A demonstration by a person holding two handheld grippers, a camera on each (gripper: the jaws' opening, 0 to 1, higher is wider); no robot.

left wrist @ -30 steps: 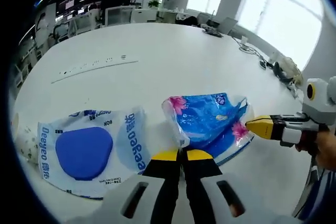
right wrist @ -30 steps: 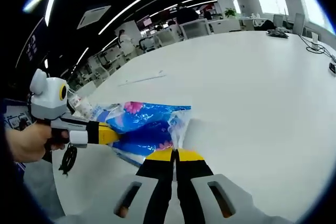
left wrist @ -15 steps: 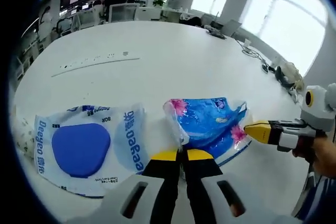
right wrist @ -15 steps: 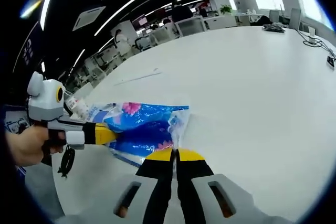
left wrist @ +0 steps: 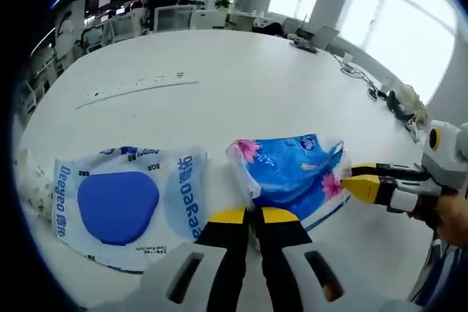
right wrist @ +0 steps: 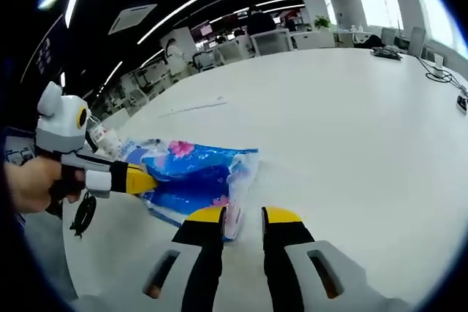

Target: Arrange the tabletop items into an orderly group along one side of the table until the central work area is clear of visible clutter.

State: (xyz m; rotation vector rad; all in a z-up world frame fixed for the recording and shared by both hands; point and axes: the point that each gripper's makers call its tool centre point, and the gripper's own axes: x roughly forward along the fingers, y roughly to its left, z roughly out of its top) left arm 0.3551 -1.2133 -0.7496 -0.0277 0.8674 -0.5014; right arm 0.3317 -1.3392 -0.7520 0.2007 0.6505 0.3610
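Observation:
A blue flower-printed tissue pack [left wrist: 289,172] lies on the white table [left wrist: 219,63] just ahead of my left gripper [left wrist: 253,214], which is shut on the crinkled plastic at the pack's near end. My right gripper [left wrist: 349,178] comes in from the right at the pack's other end. In the right gripper view the same pack [right wrist: 191,177] lies left of centre, and my right gripper [right wrist: 243,215] is open with the pack's loose edge between its jaws. My left gripper [right wrist: 152,179] pinches the far end. A white and blue Deeyeo pack [left wrist: 121,206] lies flat on the left.
A long white power strip [left wrist: 135,91] lies further out on the table. A small pale packet [left wrist: 28,184] sits at the table's left edge. Cables and dark items [left wrist: 391,100] lie far right. Desks and chairs stand beyond the table [right wrist: 351,129].
My right gripper has opened and let go of the blue pack's end. My left gripper stays shut on the other end.

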